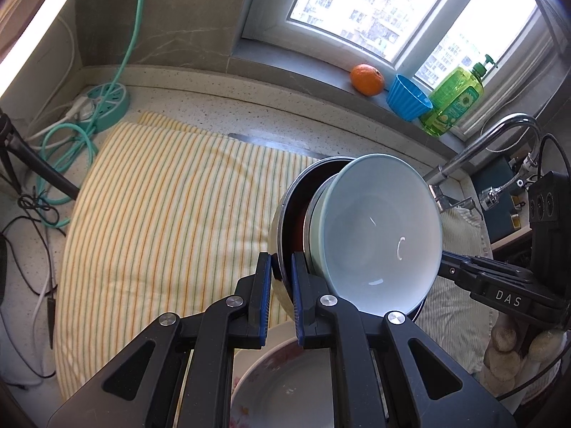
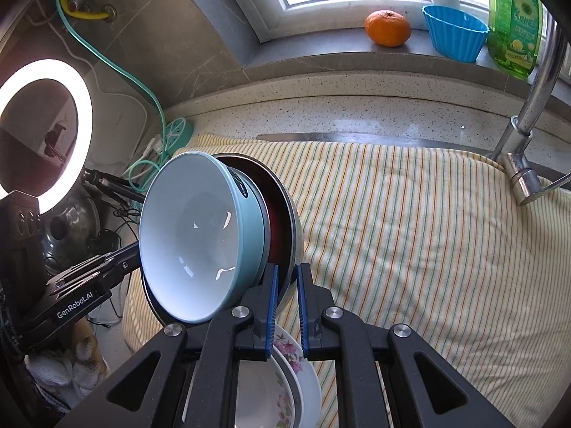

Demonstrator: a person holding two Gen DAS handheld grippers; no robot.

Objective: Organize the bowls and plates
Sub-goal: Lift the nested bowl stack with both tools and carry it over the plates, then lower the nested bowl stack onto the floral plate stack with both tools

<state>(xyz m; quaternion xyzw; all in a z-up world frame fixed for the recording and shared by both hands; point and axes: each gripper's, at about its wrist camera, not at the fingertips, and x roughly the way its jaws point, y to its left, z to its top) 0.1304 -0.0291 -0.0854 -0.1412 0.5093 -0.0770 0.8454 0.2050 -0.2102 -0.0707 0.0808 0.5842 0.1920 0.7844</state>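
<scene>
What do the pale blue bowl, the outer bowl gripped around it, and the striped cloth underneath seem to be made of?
Pale blue bowl: likely glazed ceramic, possibly melamine; smooth and glossy, with sharp white glints inside.
Outer bowl: looks like polished metal, probably stainless steel; thin rim, mirror-like silvery wall, dark reddish interior.
Striped cloth: woven fabric, perhaps cotton; matte, soft folds, thin yellow and green stripes.

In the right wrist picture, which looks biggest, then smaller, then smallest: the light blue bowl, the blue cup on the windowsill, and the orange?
1. Light blue bowl, by far the biggest, though it is also nearest the camera.
2. Blue ribbed cup.
3. Orange, a little smaller than the cup; they sit side by side on the sill, so that comparison is fair.
</scene>
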